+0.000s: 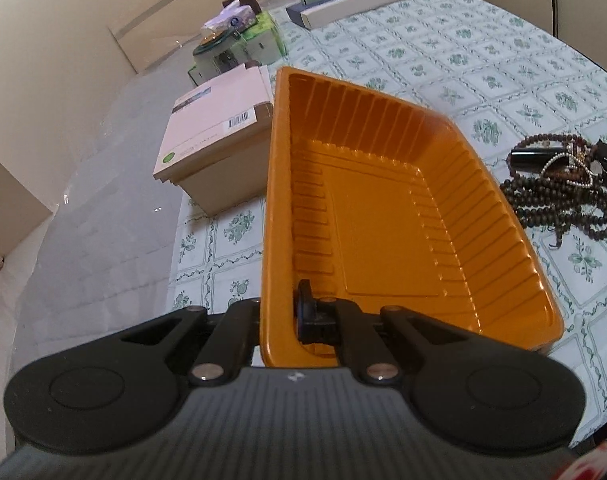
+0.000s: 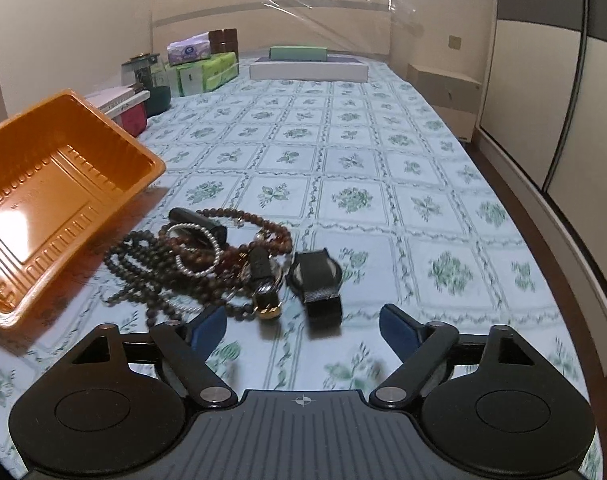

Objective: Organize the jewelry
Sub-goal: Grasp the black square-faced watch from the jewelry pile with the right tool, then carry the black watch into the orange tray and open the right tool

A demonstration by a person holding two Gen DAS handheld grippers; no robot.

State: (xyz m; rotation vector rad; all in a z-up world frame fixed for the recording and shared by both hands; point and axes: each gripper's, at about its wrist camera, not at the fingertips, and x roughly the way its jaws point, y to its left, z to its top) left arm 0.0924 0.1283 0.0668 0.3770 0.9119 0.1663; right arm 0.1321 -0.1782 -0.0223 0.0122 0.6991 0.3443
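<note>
An orange plastic tray [image 1: 269, 200] is held by its near wall in my left gripper [image 1: 279, 312], which is shut on it. In the right wrist view the tray [image 2: 115, 132] hangs tilted at the left, lifted off the floral bedspread. Beside it lies a tangled jewelry pile [image 2: 207, 256] of dark and brown bead strands, a silver bracelet and small pieces; in the left wrist view the pile [image 1: 559, 196] is right of the tray. A black watch [image 2: 315, 276] lies at the pile's right edge. My right gripper [image 2: 303, 328] hovers open just in front of the watch, nothing between its fingers.
A stack of flat boxes [image 1: 215, 136] sits left of the tray at the bed's edge. Tissue packs [image 2: 203, 68] and a long white box [image 2: 307, 70] lie at the far end. A wardrobe [image 2: 543, 80] and a small cabinet [image 2: 443, 88] stand to the right.
</note>
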